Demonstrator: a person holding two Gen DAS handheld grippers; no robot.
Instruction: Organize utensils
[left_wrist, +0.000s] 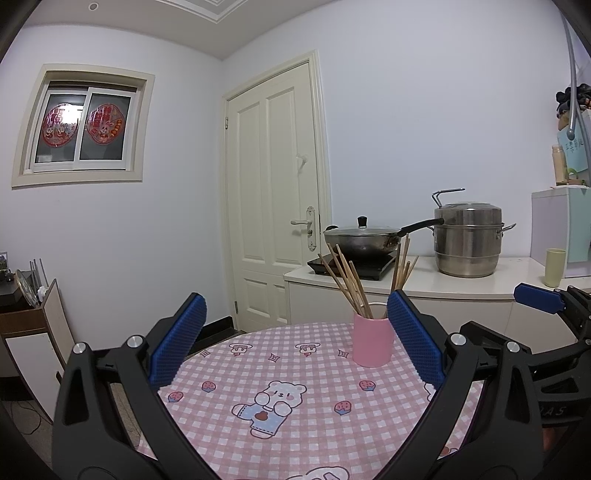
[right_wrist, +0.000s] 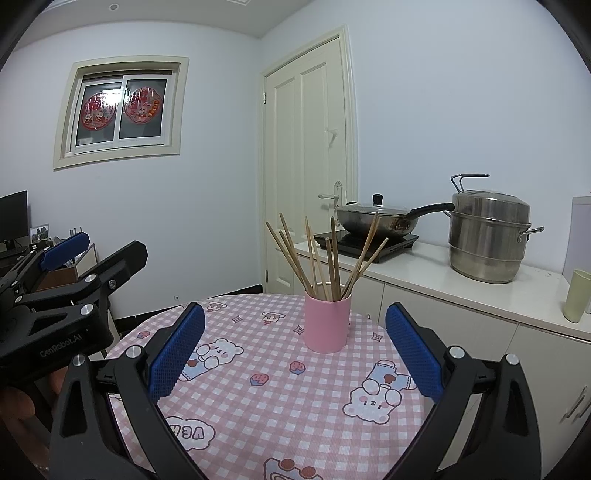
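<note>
A pink cup (left_wrist: 372, 344) stands upright on the round table with the pink checked cloth (left_wrist: 288, 424), at its far side. Several wooden chopsticks (left_wrist: 347, 280) stand in it, fanned out. My left gripper (left_wrist: 295, 332) is open and empty, above the near part of the table, the cup just inside its right finger. In the right wrist view the cup (right_wrist: 327, 319) and chopsticks (right_wrist: 325, 254) sit ahead between the fingers of my right gripper (right_wrist: 295, 336), which is open and empty. The left gripper also shows at that view's left edge (right_wrist: 59, 258).
A white counter (right_wrist: 461, 288) runs behind and right of the table, with a wok (right_wrist: 376, 219) on an induction hob, a steel steamer pot (right_wrist: 487, 236) and a pale green cup (right_wrist: 577, 295). A cream door (right_wrist: 306, 158) is behind. A low cabinet (left_wrist: 26, 325) stands left.
</note>
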